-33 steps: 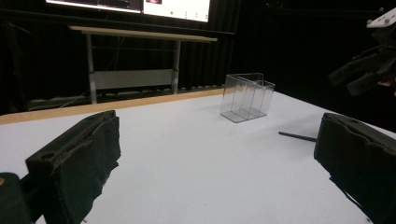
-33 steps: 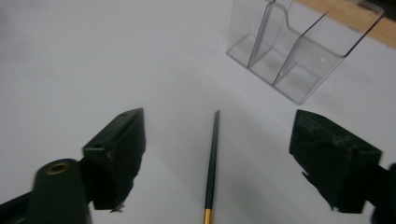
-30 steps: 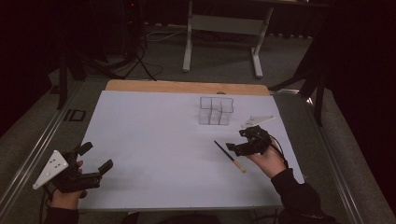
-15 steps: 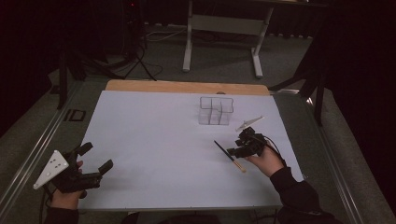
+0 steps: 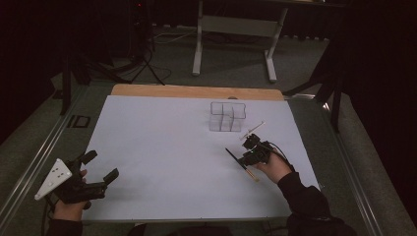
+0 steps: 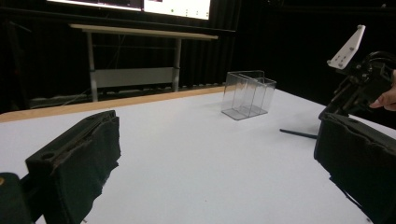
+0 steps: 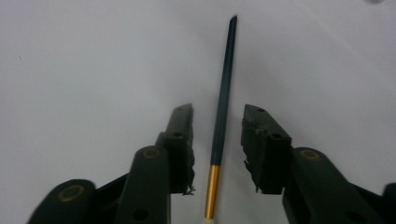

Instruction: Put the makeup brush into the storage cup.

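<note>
Presently the grasp is in hand: on the white bench (image 5: 162, 147), the thin dark brush (image 7: 223, 116) lies flat toward four o'clock, near the clear box (image 5: 227, 117) at one o'clock. The right claw (image 7: 217, 135) has just been closing and is lowered astride the handle just above the gold ferrule, pads not yet touching it; the left claw (image 5: 101, 167) is held wide open and empty at eight o'clock. Next, the jaws must be closed squarely on the slim handle before lifting.
</note>
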`<state>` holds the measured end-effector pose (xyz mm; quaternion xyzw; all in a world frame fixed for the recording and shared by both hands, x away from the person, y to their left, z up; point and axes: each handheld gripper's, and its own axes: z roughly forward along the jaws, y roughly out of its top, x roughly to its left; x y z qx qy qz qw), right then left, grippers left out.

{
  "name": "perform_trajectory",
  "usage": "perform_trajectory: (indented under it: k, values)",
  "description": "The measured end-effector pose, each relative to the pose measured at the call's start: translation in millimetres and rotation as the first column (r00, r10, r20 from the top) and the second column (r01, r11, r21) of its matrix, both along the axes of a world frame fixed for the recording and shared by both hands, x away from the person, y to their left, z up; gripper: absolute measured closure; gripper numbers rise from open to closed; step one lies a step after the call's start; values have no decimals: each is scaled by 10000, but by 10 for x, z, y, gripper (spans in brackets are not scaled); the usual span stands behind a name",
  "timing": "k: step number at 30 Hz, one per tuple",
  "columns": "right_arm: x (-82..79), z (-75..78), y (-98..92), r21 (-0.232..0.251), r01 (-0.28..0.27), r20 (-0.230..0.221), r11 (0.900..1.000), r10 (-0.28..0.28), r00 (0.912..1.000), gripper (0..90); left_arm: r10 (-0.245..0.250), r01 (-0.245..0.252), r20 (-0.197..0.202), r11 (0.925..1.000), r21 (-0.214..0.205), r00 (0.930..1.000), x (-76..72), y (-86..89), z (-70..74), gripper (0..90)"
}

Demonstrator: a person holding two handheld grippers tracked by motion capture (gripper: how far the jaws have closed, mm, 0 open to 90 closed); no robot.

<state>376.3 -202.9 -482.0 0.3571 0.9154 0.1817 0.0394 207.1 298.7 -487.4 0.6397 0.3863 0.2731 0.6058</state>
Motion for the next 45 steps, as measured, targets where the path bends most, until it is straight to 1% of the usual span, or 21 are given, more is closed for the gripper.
perform_trajectory:
  k: [5, 8, 11, 13, 18, 20, 27, 32, 39, 41, 45]
  values:
    - [4, -59, -16, -462, 20, -427, 9989, -40, 9991, 669, 42, -42, -7, 10000, -73, 10000, 0, 10, -2, 6]
    - [16, -94, 2, -603, -99, -630, 9981, 61, 9980, 688, 30, -30, -2, 10000, -23, 10000, -3, 3, 1, 6]
    - [43, -123, 34, -748, -137, -754, 9971, 80, 9971, 705, 26, -26, -14, 10000, -39, 10000, -1, 5, -2, 6]
    - [53, -144, 56, -979, -166, -833, 9951, 84, 9965, 713, 44, -44, -8, 10000, -51, 10000, -2, 9, -2, 6]
    - [45, -203, 53, -1338, -200, -1121, 9908, 50, 9937, 733, 37, -37, -14, 10000, -75, 10000, -4, 12, -4, 6]
    - [41, -225, 41, -1509, -264, -1158, 9882, 89, 9932, 737, 59, -59, -10, 9999, -90, 10000, -4, 13, -3, 6]
    - [21, -260, 21, -1599, -129, -1248, 9870, -72, 9922, 748, 100, -100, -5, 9999, -110, 10000, -2, 14, -2, 6]
    - [32, -267, 43, -1703, -186, -1304, 9852, -39, 9915, 755, 73, -73, -38, 9999, -96, 10000, 0, 14, -7, 6]
    - [23, -275, 100, -2194, -377, -1201, 9749, 113, 9927, 791, 110, -110, -18, 9999, -65, 9999, -3, 19, -5, 6]
    - [24, -275, 112, -2313, -518, -1212, 9715, 241, 9923, 810, 95, -95, -18, 9999, -60, 10000, -2, 17, -4, 6]
    - [36, -274, 120, -2338, -626, -1314, 9703, 322, 9908, 833, 53, -53, -14, 10000, -40, 10000, -4, 10, 0, 6]
